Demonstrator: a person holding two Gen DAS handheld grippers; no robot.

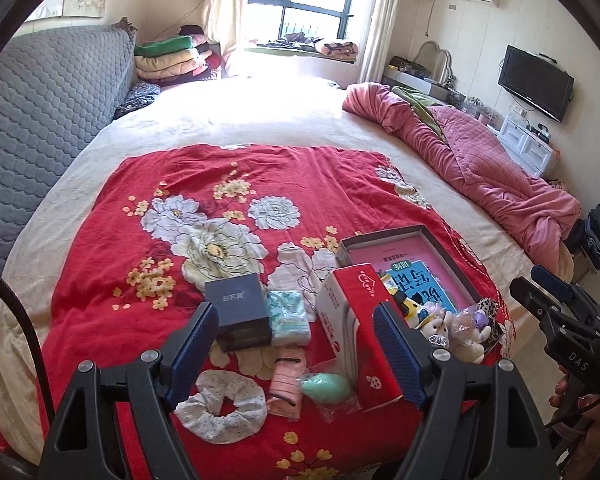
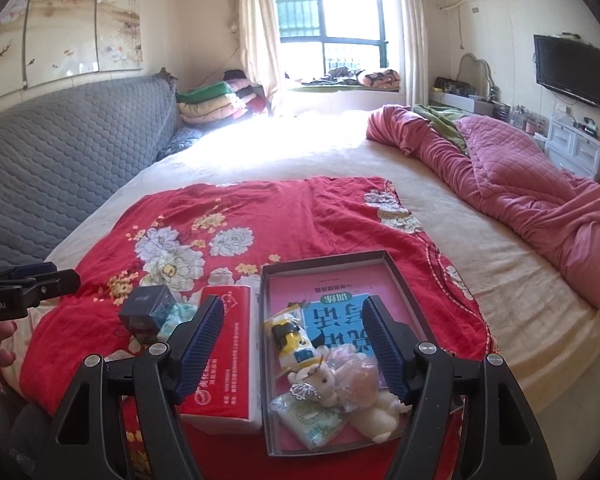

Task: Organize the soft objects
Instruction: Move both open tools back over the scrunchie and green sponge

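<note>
On a red floral bedspread (image 1: 260, 176), an open shallow box (image 2: 265, 360) already holds a plush bear (image 2: 314, 386), a drink carton (image 2: 290, 338) and soft packets. A white scrunchie (image 1: 220, 406), a pink cloth (image 1: 286, 384), a green egg-shaped sponge (image 1: 326, 387) and a tissue packet (image 1: 288, 312) still lie loose beside a red tissue box (image 1: 352, 320). The left gripper (image 1: 296, 344) and right gripper (image 2: 294, 350) hover over them with jaws spread and empty, in a sunlit bedroom with a grey quilted headboard (image 2: 72, 148) and a pink quilt (image 2: 540, 196).

Red cotton bedspread (image 1: 300, 184) showing white and yellow flower print; rumpled pink quilted blanket (image 2: 520, 184) lying plain; round white scrunchie (image 1: 220, 404) showing fine speckles; red-and-white tissue box (image 2: 224, 360) bearing print.
</note>
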